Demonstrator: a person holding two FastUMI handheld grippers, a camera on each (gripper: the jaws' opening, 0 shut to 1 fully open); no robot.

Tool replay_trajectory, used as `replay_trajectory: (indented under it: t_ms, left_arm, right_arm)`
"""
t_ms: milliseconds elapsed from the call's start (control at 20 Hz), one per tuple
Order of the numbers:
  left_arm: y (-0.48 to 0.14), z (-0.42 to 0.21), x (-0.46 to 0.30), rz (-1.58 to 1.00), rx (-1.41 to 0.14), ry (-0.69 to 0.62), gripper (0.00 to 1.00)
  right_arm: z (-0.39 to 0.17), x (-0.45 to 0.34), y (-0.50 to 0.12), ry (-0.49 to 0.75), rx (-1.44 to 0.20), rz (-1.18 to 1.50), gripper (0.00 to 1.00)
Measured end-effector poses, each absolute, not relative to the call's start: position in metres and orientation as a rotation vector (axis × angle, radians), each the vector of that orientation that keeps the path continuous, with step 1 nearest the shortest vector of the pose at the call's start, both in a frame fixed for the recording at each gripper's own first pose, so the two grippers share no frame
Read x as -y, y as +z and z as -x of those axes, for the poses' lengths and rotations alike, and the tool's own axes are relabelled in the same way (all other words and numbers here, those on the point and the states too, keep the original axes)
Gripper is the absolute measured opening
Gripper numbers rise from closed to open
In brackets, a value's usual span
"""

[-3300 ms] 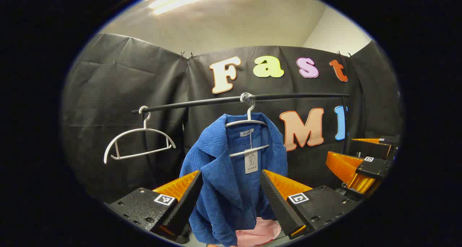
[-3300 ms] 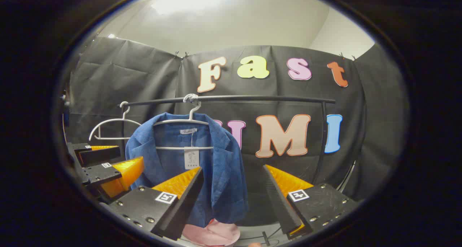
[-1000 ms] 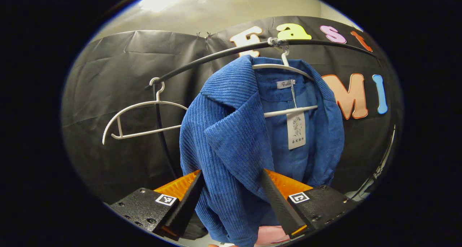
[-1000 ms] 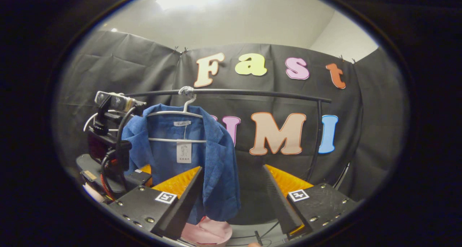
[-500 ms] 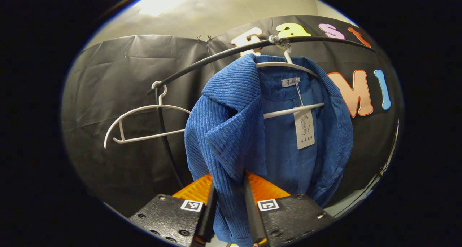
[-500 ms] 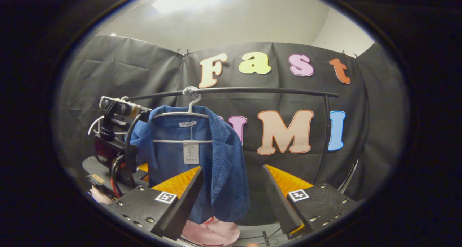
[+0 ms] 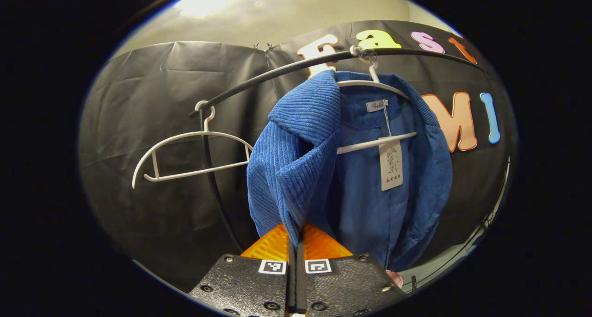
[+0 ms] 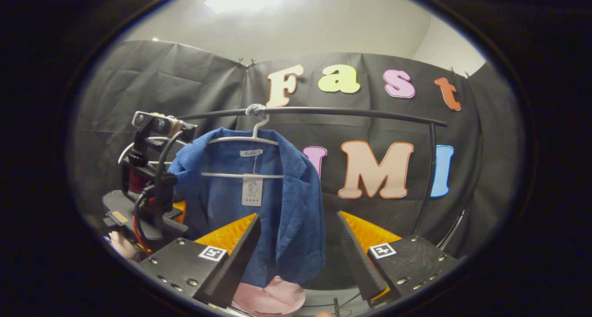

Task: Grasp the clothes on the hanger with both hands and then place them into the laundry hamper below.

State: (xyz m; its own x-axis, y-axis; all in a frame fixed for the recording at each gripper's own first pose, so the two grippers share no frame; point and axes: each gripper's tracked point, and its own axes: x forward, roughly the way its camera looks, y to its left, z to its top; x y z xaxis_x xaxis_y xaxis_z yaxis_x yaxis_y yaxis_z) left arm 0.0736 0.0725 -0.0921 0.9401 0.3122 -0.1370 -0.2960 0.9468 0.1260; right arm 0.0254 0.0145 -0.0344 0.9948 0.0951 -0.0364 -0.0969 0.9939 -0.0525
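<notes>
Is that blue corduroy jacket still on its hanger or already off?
Still on. The blue corduroy jacket drapes over the white hanger hooked on the black rail, though the left gripper pinches its lapel.

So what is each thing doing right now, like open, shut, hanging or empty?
Left gripper: shut on the blue jacket's lapel.
Right gripper: open, holding nothing.
Blue jacket: hanging on its white hanger.
Other hanger: hanging empty on the rail.

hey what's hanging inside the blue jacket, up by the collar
Inside the open blue jacket, a white hanger shows its crossbar, and a paper tag dangles from the neck label. The hanger's shoulders are covered by the fabric.
</notes>
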Motion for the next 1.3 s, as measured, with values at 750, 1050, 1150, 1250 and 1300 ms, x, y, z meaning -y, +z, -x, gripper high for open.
replay_trajectory:
  t_ms: [750,1050,1150,1250,1300]
  left_arm:
    - [-0.069,-0.052,-0.073,-0.019,-0.174,0.170,0.00]
    - [-0.062,-0.046,-0.074,-0.018,-0.182,0.151,0.02]
    - [-0.060,-0.044,-0.075,-0.005,-0.185,0.150,0.02]
    - [-0.058,-0.041,-0.076,0.008,-0.186,0.148,0.01]
    - [-0.057,-0.041,-0.078,0.006,-0.187,0.150,0.01]
  right_arm:
    - [-0.127,-0.040,-0.062,0.168,-0.065,0.087,0.94]
    - [-0.179,-0.053,-0.082,0.168,-0.071,0.093,0.97]
    - [-0.191,-0.057,-0.089,0.175,-0.078,0.090,0.96]
    - [-0.202,-0.060,-0.098,0.178,-0.091,0.091,0.94]
    - [-0.207,-0.061,-0.101,0.177,-0.097,0.091,0.94]
